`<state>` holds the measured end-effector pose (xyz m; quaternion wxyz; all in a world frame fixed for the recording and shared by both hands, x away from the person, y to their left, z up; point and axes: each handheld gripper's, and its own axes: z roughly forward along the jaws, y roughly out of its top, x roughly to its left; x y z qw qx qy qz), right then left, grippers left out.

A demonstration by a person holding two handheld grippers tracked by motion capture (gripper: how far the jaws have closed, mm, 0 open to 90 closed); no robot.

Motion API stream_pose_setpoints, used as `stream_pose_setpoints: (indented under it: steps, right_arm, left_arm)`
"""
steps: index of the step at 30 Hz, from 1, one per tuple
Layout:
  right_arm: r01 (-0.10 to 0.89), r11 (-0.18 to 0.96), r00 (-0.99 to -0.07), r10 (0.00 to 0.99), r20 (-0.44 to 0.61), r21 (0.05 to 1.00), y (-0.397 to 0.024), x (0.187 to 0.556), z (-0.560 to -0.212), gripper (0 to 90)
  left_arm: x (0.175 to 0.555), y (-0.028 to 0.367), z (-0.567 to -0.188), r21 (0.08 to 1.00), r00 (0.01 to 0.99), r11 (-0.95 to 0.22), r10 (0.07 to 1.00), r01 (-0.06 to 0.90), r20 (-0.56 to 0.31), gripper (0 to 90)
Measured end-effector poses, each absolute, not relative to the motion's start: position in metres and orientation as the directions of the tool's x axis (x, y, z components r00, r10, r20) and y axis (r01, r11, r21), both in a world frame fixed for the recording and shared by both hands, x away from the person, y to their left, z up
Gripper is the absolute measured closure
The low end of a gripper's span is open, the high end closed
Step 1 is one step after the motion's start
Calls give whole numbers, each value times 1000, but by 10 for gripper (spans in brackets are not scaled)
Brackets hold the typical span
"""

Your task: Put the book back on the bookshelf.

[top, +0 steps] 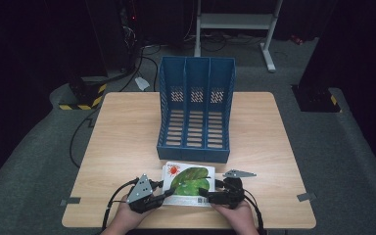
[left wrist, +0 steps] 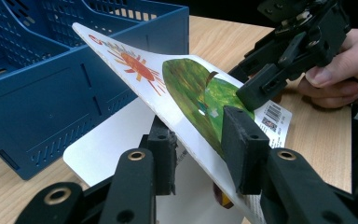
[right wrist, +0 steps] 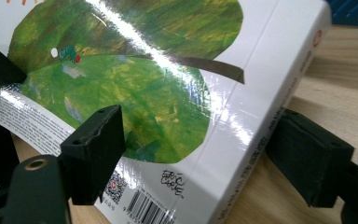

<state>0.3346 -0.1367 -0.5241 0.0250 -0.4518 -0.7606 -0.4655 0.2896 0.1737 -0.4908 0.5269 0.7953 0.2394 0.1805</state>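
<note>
A picture book [top: 188, 183] with a green leaf and a red sun on its white cover lies near the table's front edge. My left gripper [left wrist: 198, 149] is shut on the front cover [left wrist: 186, 88], one jaw under it and one on top. The cover is lifted and slants up over the white page below. At the book's other side my right gripper [right wrist: 200, 158] stands open across the spine [right wrist: 279, 88]. One of its jaws rests on the cover, the other sits beside the spine just above the wood. In the high view the left gripper [top: 169, 194] and right gripper [top: 208, 196] flank the book.
A blue three-slot file holder [top: 196, 112] lies on its back just behind the book, its open side up. The wooden table [top: 122, 127] has bare room to the left and right. A loose grey plate [top: 240, 173] lies by the right hand. Cables cross the floor beyond.
</note>
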Motion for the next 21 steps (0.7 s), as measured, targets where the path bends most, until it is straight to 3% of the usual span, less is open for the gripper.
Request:
stream_pose_setpoints:
  steps: [10,21]
  right_arm:
    - [685,137,-580,697,421,715,-140,329,-517,317]
    - [647,152,-597,711,371,748,-141,326,-513,355]
  left_arm:
    - [294,176,-494,917,797,-316,604,243,-3,657]
    - [297,177,-497,907,781,-301,623,295,-47,656]
